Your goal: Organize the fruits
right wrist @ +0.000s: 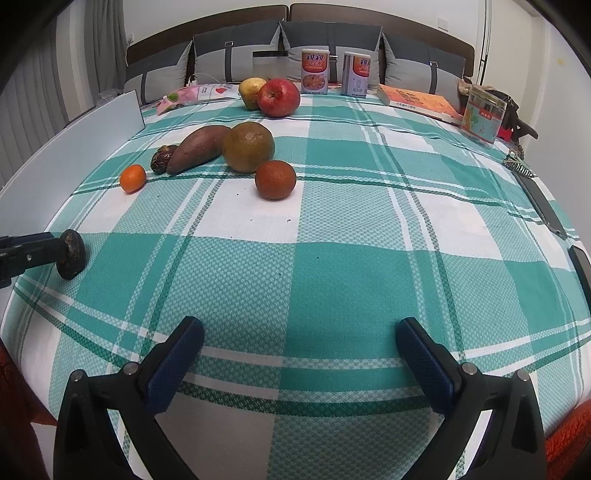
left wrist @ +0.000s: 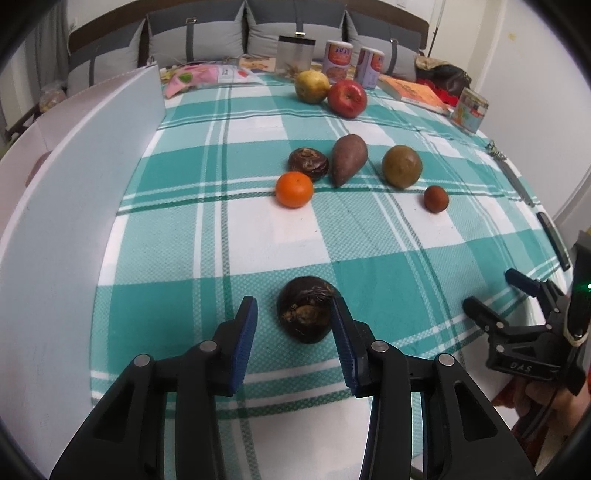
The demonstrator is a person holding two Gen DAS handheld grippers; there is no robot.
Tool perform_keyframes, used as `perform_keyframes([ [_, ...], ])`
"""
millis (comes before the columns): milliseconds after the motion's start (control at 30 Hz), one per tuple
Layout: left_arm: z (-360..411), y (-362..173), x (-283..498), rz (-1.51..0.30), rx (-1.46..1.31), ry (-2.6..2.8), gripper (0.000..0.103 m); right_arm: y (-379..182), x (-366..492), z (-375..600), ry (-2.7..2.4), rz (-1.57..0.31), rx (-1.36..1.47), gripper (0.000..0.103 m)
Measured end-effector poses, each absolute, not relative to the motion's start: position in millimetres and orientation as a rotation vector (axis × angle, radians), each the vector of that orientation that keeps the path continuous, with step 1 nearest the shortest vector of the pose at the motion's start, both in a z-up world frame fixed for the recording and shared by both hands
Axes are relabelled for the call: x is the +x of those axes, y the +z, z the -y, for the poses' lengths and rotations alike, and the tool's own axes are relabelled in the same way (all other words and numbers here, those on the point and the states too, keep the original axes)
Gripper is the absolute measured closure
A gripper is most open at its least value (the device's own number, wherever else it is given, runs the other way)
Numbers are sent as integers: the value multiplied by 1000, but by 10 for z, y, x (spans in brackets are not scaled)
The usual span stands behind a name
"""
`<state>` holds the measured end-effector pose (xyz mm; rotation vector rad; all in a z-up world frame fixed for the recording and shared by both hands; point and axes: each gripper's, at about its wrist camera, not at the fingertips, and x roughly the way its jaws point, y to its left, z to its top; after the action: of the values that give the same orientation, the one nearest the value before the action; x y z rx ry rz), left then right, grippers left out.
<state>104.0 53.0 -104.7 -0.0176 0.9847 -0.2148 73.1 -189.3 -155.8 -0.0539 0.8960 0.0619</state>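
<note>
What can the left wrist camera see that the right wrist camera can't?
Only the left wrist view shows the hand holding the right gripper, and the gap between the dark round fruit and one pad of the left gripper. Only the right wrist view shows the right gripper's wide-open fingers from behind, with nothing between them. Both show the tangerine, sweet potato, apple, pear and checked cloth.

White walls, grey curtain, dark headboard behind grey cushions.
</note>
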Motion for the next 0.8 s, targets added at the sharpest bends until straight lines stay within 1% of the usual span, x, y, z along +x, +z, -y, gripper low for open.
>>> perform_keyframes([
  [67, -491, -1014, 1010, -971, -9, -224, 58, -1557, 731, 1893, 61, -897, -53, 0],
  [133, -401, -1018, 999, -962, 38, -222, 49, -1558, 732, 1893, 61, -897, -53, 0],
  [300, -211, -1163, 989, -963, 138, -217, 49, -1558, 737, 1890, 62, -897, -54, 0],
  [333, -201, -1196, 1004, -966, 154, -200, 52, -1557, 735, 1888, 62, -897, -54, 0],
  [400, -252, -1245, 1046, -988, 156, -147, 61, -1557, 737, 1890, 62, -897, -54, 0],
  [500, -451, -1204, 1072, -1007, 52, -130, 60, -1558, 736, 1890, 62, -897, -54, 0],
  [667, -668, -1083, 1035, -991, 14, -87, 60, -1554, 739, 1887, 62, -897, -54, 0],
  [800, -835, -1084, 1043, -993, -39, -48, 60, -1554, 740, 1888, 62, -896, -54, 0],
])
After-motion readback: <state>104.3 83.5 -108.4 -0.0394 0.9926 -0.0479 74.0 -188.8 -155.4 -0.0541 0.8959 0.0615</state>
